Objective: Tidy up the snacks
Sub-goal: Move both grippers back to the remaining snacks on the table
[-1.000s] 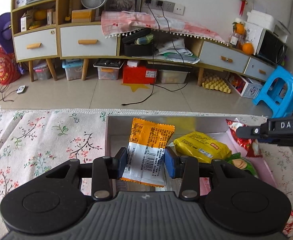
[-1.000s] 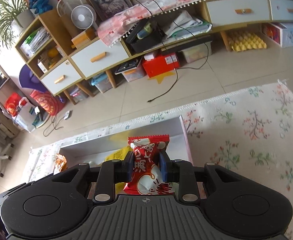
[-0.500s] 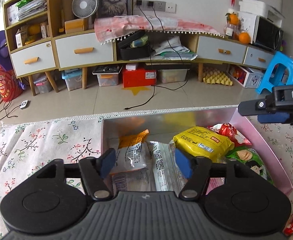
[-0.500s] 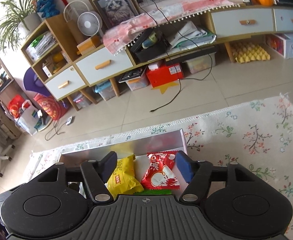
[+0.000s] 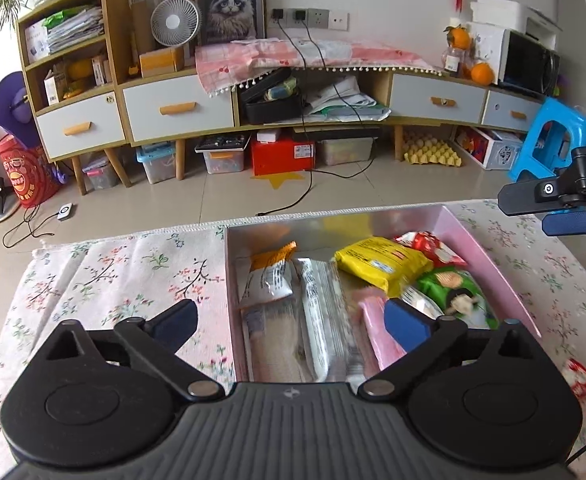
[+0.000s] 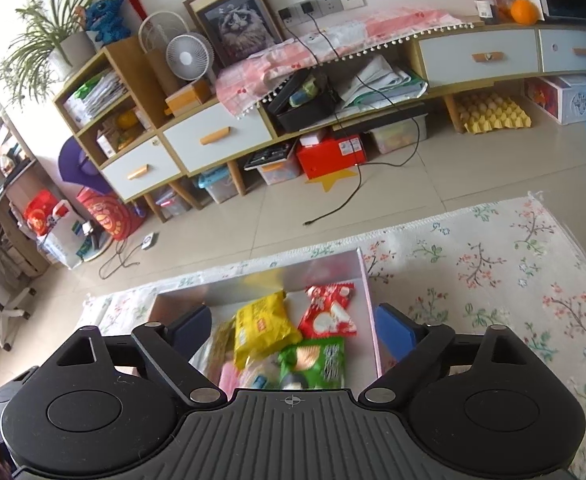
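Observation:
A pink box [image 5: 489,264] [image 6: 367,280] on the floral cloth holds several snack packs. The orange-and-white pack [image 5: 271,276] lies at its far left, beside a clear wrapped pack [image 5: 321,312]. The yellow pack [image 5: 381,264] [image 6: 263,326], the red pack [image 5: 433,246] [image 6: 329,310] and a green pack [image 5: 455,292] [image 6: 321,362] lie on the right side. My left gripper [image 5: 291,322] is open and empty above the box. My right gripper [image 6: 293,326] is open and empty above the box; it also shows at the right edge of the left wrist view [image 5: 565,204].
A small red-and-white pack [image 5: 581,378] lies on the floral cloth [image 5: 125,272] right of the box. The table's far edge [image 5: 133,236] drops to the tiled floor. A long cabinet, storage bins and a blue stool [image 5: 549,136] stand beyond.
Both grippers opened. The left let go of the orange-and-white pack and the right let go of the red pack; both packs now lie in the box. Both grippers have drawn back and up.

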`<state>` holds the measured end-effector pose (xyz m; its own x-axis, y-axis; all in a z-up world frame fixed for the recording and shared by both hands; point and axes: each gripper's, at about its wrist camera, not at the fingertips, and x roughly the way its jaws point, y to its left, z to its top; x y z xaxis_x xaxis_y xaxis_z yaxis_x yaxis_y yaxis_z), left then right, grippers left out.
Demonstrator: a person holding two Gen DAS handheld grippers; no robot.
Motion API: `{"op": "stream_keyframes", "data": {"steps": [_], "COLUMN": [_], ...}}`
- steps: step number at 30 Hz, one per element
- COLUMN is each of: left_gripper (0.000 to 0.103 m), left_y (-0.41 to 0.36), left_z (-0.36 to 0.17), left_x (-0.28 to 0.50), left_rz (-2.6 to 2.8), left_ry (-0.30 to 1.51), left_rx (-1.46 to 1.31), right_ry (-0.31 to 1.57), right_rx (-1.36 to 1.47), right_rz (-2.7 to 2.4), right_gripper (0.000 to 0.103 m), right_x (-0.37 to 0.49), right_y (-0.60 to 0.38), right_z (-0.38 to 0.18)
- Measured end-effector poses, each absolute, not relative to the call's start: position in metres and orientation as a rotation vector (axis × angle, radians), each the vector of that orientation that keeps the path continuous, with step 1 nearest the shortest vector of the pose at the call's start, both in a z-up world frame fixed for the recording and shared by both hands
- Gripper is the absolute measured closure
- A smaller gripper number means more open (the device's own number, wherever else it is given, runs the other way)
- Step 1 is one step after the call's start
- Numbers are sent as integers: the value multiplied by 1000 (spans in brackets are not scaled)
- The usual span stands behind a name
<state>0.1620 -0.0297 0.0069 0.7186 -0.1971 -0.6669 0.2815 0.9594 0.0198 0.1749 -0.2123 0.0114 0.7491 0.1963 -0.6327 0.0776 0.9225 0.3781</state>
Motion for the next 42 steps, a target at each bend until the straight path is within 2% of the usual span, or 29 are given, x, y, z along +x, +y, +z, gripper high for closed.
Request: {"op": "stream_keyframes", "data": {"steps": [22,29,42], "left_gripper": [1,1,1], "left_y": [-19,-17,-24], "left_z": [13,-2,-31], "left_x": [85,60,29], "left_rz": [-250,-280,-412], "left_ry": [783,801,758], "left_rx": [120,95,206], "right_ry": [802,836,851], "right_rx": [318,271,105], "right_rz": [85,101,214], "right_gripper": [5,5,5], "right_x": [76,52,14], "right_y": [-189,-178,-166], "right_z": [15,0,-42]}}
